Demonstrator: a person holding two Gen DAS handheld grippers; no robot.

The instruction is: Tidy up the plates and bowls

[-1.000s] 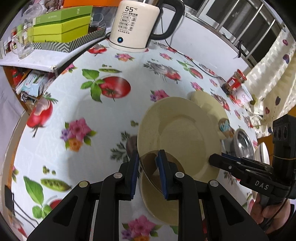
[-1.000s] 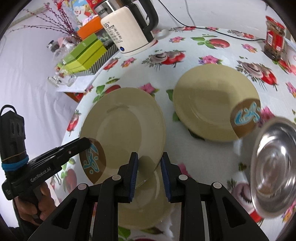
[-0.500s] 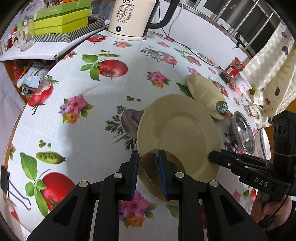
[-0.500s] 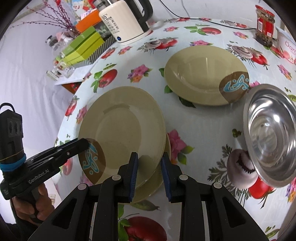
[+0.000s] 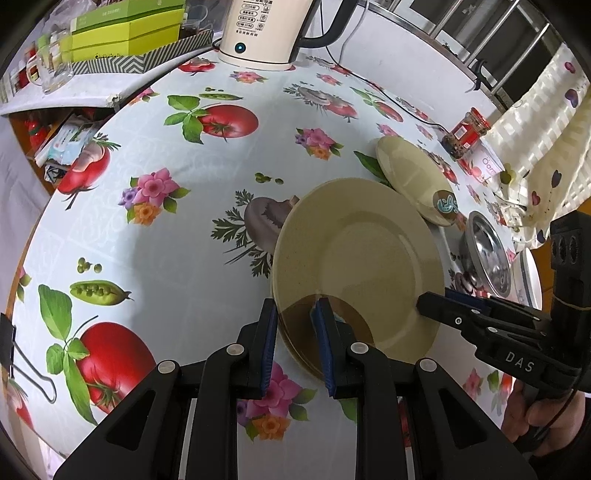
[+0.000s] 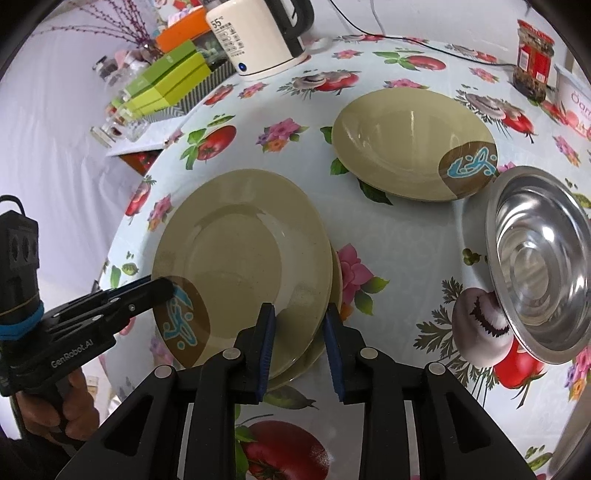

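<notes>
A beige plate [image 5: 354, 258] with a brown patch lies on top of a second beige plate [image 5: 299, 354], nearly lined up with it. My left gripper [image 5: 295, 325] is shut on the top plate's rim at the brown patch. My right gripper [image 6: 297, 321] grips the opposite rim of the same plate [image 6: 240, 251]. Only a sliver of the lower plate [image 6: 334, 280] shows to the right. Each gripper also appears in the other's view: the left gripper [image 6: 162, 288] and the right gripper [image 5: 424, 304], each held by a hand.
A deeper beige dish [image 6: 406, 147] with a brown and blue mark sits behind, a steel bowl [image 6: 539, 258] to its right. A cream kettle [image 6: 255, 37], green boxes [image 5: 125, 33] and a red-lidded jar [image 6: 533, 59] stand at the back. A floral tablecloth [image 5: 166, 240] covers the table.
Both grippers have carried the top plate across and slightly down. It now sits almost squarely over the lower plate, which showed more before.
</notes>
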